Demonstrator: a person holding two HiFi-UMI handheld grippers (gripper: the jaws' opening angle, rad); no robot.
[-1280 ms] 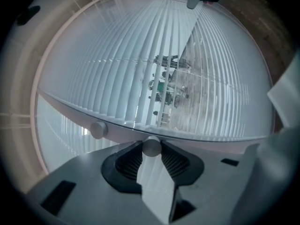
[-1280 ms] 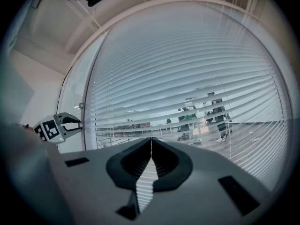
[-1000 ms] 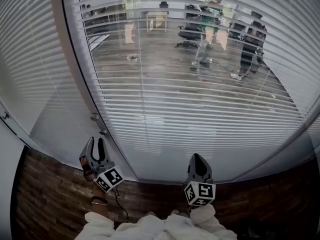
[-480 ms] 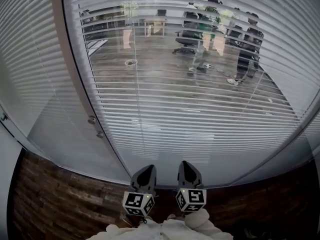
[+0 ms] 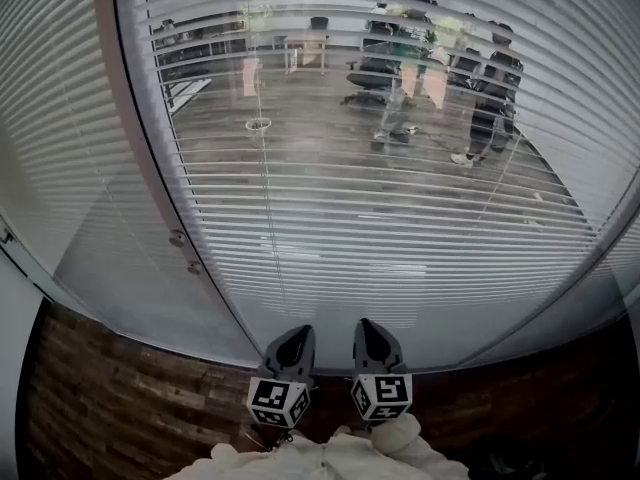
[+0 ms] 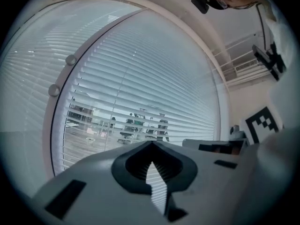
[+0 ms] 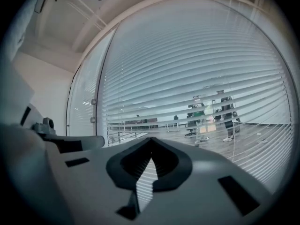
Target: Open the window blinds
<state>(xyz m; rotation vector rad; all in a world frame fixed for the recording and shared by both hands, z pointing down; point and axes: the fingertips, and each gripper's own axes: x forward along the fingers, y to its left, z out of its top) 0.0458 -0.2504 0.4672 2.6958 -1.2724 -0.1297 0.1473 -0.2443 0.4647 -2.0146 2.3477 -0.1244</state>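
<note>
The white window blinds [image 5: 380,218] fill the head view, their horizontal slats tilted so that a room shows between them. They also fill the left gripper view [image 6: 140,78] and the right gripper view [image 7: 197,69]. A thin cord [image 5: 262,168] hangs down in front of the slats. My left gripper [image 5: 298,336] and right gripper [image 5: 362,326] sit side by side low in the middle, short of the glass. Both point at the blinds and touch nothing. The left gripper's [image 6: 151,144] jaws are shut and empty, and so are the right gripper's [image 7: 151,140].
A curved window post [image 5: 140,168] with two small round knobs [image 5: 177,238] stands left of the grippers. Dark wooden flooring [image 5: 100,398] runs below the window. Beyond the glass are people [image 5: 405,58], chairs and a table. A white sleeve [image 5: 340,458] shows at the bottom edge.
My left gripper was open near the post's knobs at lower left. It has swung right, rolled and shut, and now rests next to the right gripper, which has barely moved.
</note>
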